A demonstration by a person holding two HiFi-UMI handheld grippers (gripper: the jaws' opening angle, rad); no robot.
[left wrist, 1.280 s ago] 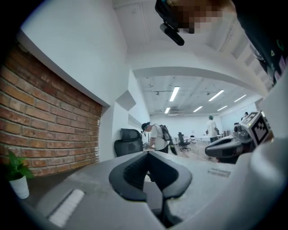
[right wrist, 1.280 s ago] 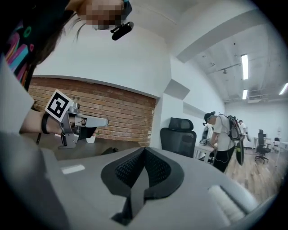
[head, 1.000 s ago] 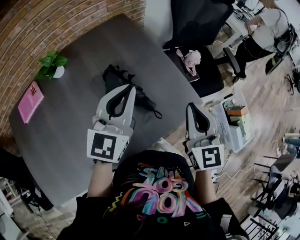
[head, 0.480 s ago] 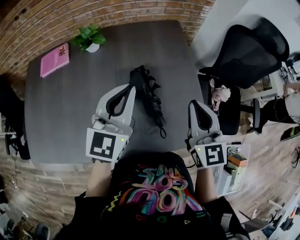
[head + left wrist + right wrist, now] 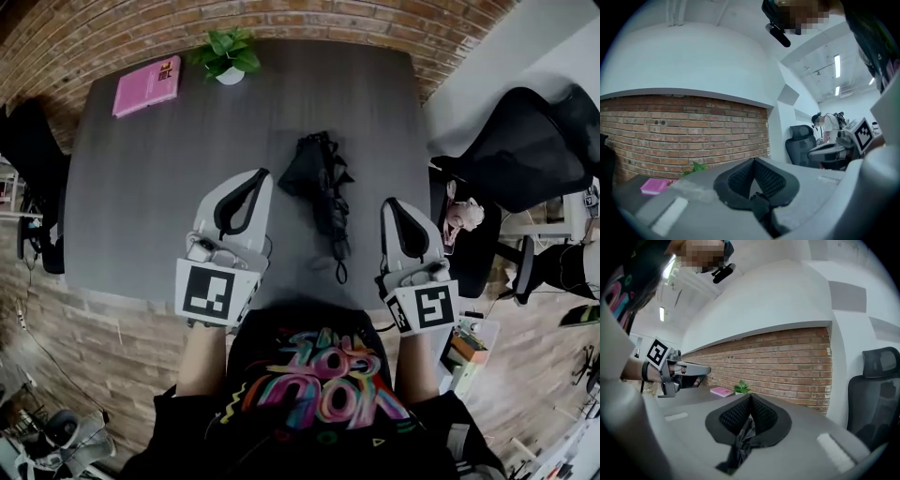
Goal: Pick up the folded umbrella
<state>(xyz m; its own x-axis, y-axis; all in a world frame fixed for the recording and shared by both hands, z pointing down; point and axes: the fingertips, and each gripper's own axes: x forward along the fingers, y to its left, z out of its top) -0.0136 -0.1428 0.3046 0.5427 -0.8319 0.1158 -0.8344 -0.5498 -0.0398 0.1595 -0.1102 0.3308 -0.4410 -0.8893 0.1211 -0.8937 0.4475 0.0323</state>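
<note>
The folded black umbrella (image 5: 319, 178) lies on the dark grey table (image 5: 141, 197), its strap trailing toward the near edge. My left gripper (image 5: 261, 174) hovers over the table just left of the umbrella, its pads meeting at the tip (image 5: 753, 160) with nothing between them. My right gripper (image 5: 388, 202) is to the right of the umbrella near the table's right edge, its pads pressed together (image 5: 750, 395). Dark crinkled fabric (image 5: 739, 444) shows through the opening behind those pads. Neither gripper touches the umbrella.
A pink book (image 5: 147, 85) and a small potted plant (image 5: 225, 54) sit at the table's far left, by the brick wall. A black office chair (image 5: 525, 150) and a seat with a plush toy (image 5: 461, 214) stand to the right. Boxes lie on the floor at lower right.
The view has swung round to face the table squarely. The umbrella now lies ahead between the two grippers. Both grippers stayed shut and moved with the turn.
</note>
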